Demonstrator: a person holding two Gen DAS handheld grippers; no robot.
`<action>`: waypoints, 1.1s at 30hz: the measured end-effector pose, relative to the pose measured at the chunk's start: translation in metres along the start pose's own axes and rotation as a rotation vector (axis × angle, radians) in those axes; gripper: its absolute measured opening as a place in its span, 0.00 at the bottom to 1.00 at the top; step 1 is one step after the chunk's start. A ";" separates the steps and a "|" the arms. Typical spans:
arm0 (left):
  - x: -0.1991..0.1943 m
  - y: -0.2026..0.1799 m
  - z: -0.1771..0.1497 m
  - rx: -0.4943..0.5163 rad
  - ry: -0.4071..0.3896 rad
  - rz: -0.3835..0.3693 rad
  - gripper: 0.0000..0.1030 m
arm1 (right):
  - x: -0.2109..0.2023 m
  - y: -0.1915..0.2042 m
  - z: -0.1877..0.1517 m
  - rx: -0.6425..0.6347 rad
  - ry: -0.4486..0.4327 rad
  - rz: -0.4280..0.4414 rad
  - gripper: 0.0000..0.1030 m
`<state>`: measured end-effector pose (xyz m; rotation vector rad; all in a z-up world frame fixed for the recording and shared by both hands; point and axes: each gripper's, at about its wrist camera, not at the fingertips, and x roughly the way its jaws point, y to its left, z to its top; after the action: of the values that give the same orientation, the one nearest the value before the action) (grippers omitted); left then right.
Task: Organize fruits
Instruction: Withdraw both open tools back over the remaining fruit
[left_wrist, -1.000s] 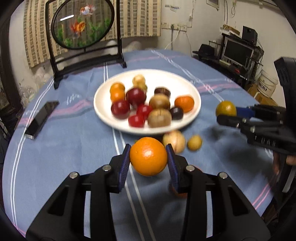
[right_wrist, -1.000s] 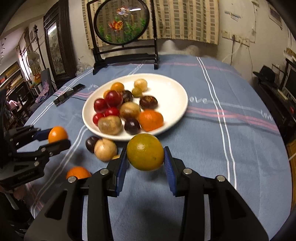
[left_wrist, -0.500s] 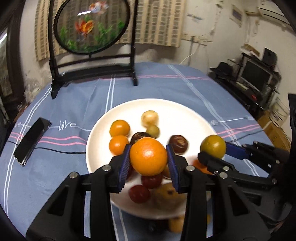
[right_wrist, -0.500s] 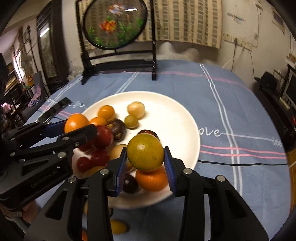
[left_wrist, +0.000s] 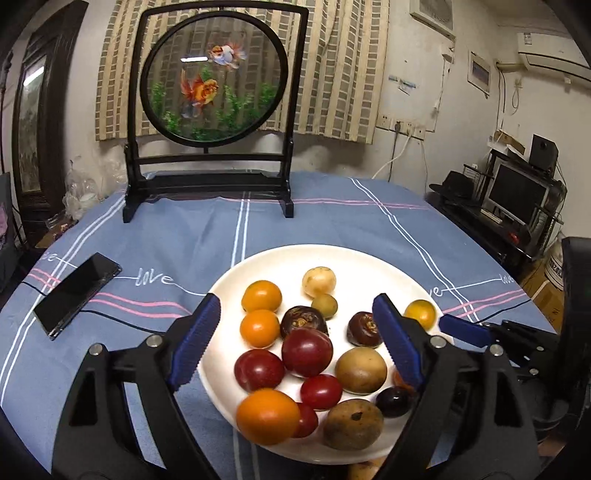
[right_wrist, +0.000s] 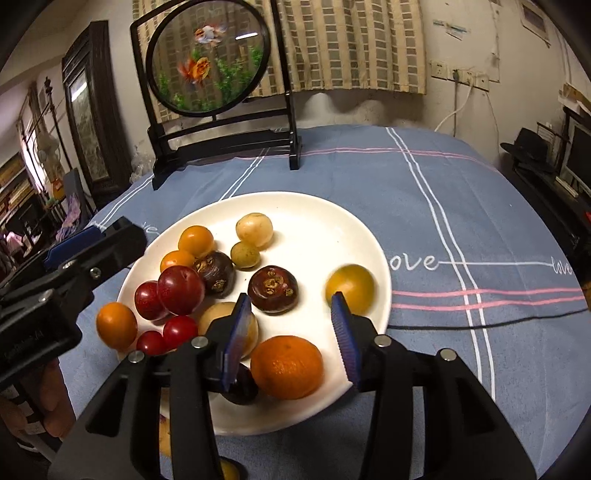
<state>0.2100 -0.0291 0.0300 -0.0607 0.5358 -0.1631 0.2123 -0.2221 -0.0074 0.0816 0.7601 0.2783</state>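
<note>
Fruits (left_wrist: 306, 352) crowd plate (left_wrist: 369, 266) — both grippers' jaws spread wide above.

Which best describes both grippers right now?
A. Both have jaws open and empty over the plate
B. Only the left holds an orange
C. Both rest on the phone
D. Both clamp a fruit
A: the left gripper and right gripper show spread jaws with nothing between them, above the white plate.

White plate (right_wrist: 354, 229) of fruit, right gripper (right_wrist: 291, 328) jaws apart above it
</note>
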 end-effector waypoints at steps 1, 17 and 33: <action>-0.002 -0.001 0.000 0.009 -0.002 0.005 0.88 | -0.002 -0.001 -0.001 0.009 -0.005 0.002 0.44; -0.015 0.015 -0.017 -0.043 0.105 0.003 0.90 | -0.005 -0.011 -0.007 0.065 0.010 0.029 0.44; -0.081 0.007 -0.080 0.043 0.182 -0.047 0.91 | -0.045 0.001 -0.046 0.034 0.028 0.092 0.61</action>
<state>0.1012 -0.0098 0.0015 -0.0167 0.7122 -0.2275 0.1494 -0.2348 -0.0103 0.1451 0.7905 0.3548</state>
